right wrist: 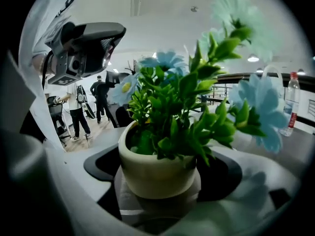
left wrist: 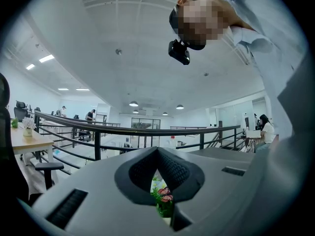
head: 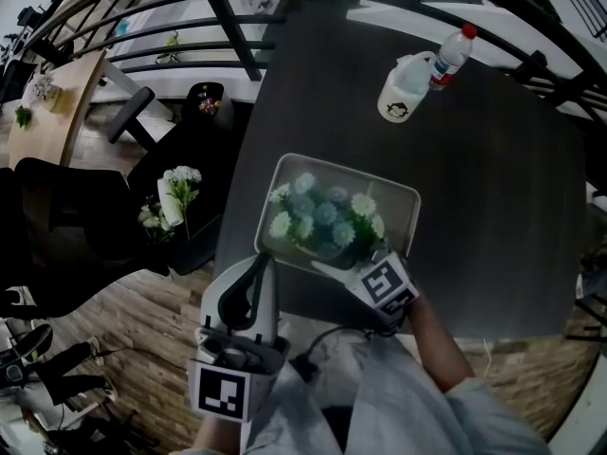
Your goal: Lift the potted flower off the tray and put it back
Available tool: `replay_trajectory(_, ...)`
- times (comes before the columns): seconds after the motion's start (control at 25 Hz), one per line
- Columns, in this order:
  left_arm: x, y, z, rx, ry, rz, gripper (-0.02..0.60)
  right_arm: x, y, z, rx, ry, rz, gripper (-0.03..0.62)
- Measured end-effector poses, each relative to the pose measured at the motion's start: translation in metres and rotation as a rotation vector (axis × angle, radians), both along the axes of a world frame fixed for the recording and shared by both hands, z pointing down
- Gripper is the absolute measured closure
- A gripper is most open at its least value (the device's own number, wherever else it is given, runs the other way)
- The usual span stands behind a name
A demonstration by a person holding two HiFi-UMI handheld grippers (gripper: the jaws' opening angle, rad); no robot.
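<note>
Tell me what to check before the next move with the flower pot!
1. Right gripper on pot: ok, jaws hug both sides.
2. Pot upright: ok.
3. Pot over tray: ok.
4. Pot's bottom touching tray or lifted: cannot tell.
5. Left gripper out of the way: ok, shut, back from the flowers.
6. Bottle and jug away from tray: ok.

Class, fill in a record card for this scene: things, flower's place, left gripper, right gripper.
Things: tray, potted flower, jug, bottle
Flower's place: over the tray; lifted or standing, cannot tell
Left gripper: jaws together, nothing held
Right gripper: jaws closed on the flower's pot
</note>
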State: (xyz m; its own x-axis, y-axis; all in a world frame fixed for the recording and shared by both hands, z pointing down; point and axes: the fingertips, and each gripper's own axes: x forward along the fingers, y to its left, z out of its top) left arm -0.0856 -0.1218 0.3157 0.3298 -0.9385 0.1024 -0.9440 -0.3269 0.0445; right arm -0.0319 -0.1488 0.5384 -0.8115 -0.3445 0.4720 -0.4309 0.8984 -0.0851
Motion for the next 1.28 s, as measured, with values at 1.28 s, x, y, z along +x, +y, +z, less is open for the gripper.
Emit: replay_trajectory(1.28,-0.004,0.003,0.002,-0.002,-0.002,-0.005,0.569,-0.019,-0.011,-0.036,0.041,-0.114,0.009,0.114)
